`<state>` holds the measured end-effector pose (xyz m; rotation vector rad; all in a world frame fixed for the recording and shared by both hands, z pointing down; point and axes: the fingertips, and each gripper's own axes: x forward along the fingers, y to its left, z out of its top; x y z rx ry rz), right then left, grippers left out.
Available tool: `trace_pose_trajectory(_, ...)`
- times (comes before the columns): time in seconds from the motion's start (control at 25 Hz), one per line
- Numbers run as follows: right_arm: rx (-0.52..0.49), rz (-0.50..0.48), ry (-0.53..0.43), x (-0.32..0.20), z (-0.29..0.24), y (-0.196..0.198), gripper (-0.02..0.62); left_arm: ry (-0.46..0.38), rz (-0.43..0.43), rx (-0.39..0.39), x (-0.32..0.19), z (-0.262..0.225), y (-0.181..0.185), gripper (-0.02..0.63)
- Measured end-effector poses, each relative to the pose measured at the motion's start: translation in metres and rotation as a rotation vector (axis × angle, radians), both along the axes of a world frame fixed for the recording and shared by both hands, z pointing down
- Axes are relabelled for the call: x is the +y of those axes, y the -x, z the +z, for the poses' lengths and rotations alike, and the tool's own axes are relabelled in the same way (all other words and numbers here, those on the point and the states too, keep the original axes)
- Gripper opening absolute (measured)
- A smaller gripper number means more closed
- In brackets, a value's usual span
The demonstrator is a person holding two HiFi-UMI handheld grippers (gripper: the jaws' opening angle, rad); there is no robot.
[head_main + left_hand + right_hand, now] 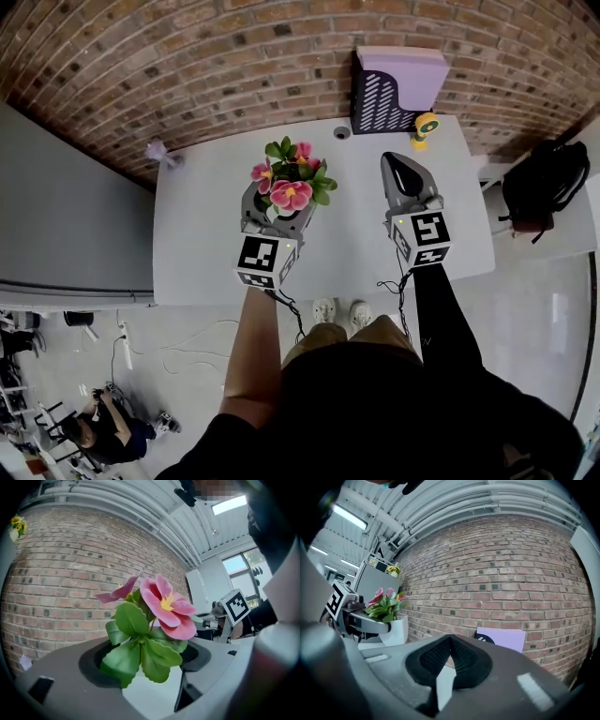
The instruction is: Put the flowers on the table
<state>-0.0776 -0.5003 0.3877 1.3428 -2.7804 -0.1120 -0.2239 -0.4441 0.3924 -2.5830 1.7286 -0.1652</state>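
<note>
Two tools reach out level over the white worktop (202, 239). The left tool (277, 216) has its jaws spread wide and clamped on the sides of a white pot (396, 630), one jaw on each side. Out of the pot rise the flowers (291, 183), pink blooms with yellow centres among broad green leaves. In the left gripper view they fill the space above and between the jaws. Pot and flowers sit over the middle of the worktop, a little towards its far edge. Whether the pot's base touches the worktop cannot be told from any view.

The right tool (394, 161) is over the worktop's right half, well apart from the pot. Its jaws are pressed together at the tips with nothing between them, and the dark ribbed pads meet in a point.

At the far right corner of the worktop a lilac box (414, 77) with a dark striped side stands against the brick wall (187, 56). A small yellow and green object (425, 127) is just in front of the box, and a small round dark item (342, 132) lies left of it on the worktop. At the worktop's far left corner there is a small lilac thing (157, 150). A black bag (544, 183) lies off the worktop's right end.
</note>
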Motion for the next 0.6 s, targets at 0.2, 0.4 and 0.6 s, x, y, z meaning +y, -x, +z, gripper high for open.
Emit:
trace_pose_trajectory(0.2, 0.03, 0.022, 0.02, -0.002, 0.01, 0.005, 0.0, 0.054, 0.046, 0.03, -0.015, 0.038, 0.001, 0.341)
trace_pose_trajectory(0.4, 0.054, 0.052, 0.044, -0.003, 0.023, 0.001, 0.0, 0.104, 0.087, 0.049, -0.025, 0.078, -0.007, 0.341)
trace_pose_trajectory(0.6, 0.075, 0.082, 0.065, -0.004, 0.035, -0.004, 0.0, 0.161, 0.1, 0.044, -0.028, 0.123, -0.009, 0.341)
